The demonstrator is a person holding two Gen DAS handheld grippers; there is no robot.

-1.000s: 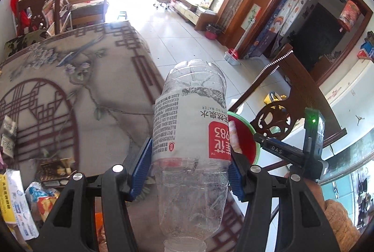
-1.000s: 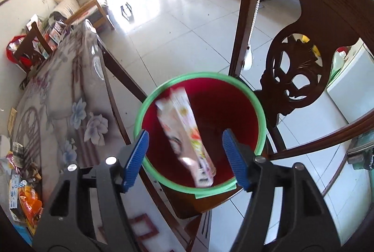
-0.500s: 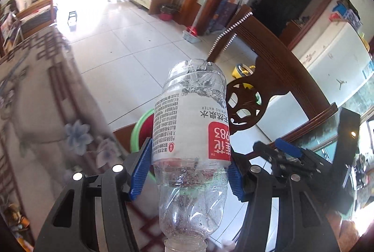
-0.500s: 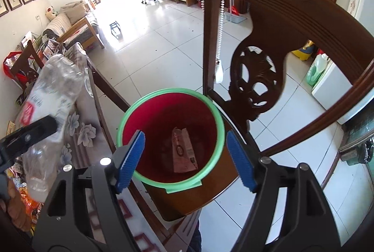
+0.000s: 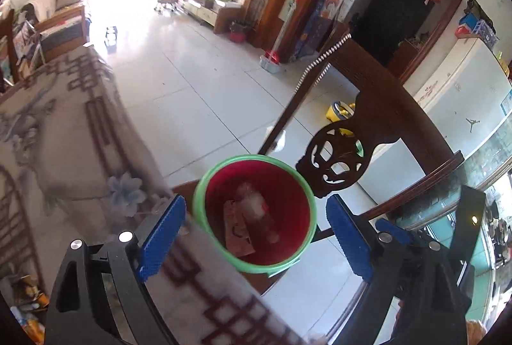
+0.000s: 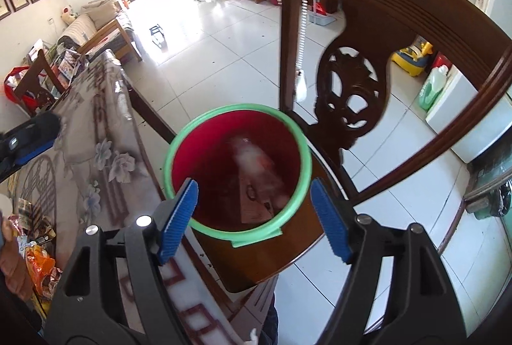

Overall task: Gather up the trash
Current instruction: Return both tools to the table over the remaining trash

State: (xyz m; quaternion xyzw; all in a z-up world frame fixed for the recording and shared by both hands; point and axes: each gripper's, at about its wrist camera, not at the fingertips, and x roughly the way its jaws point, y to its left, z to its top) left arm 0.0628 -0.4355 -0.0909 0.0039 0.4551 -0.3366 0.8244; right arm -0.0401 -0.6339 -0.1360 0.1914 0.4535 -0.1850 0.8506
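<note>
A red bucket with a green rim (image 5: 198, 201) stands on a wooden chair seat beside the table. The clear plastic bottle (image 5: 256, 210) is a blur inside it, on top of a flat snack wrapper (image 5: 236, 233). My left gripper (image 5: 256, 237) hovers above the bucket; its jaws are opening and nothing is between them. My right gripper (image 6: 254, 220) is open and empty over the same bucket (image 6: 168, 165), where the bottle (image 6: 252, 159) and the wrapper (image 6: 252, 207) show again. A finger of the left gripper (image 6: 32, 133) pokes in from the left edge.
The carved chair back (image 6: 348, 95) rises just behind the bucket, with a beaded cord (image 6: 302, 34) hanging from it. A table under a floral cloth (image 5: 80, 133) lies to the left, with more wrappers (image 6: 38, 265) near its front corner. White tiled floor stretches beyond.
The left gripper carried the bottle from over the table to above the bucket, then opened; the bottle dropped in. The right gripper drew back and up a little from the bucket.
</note>
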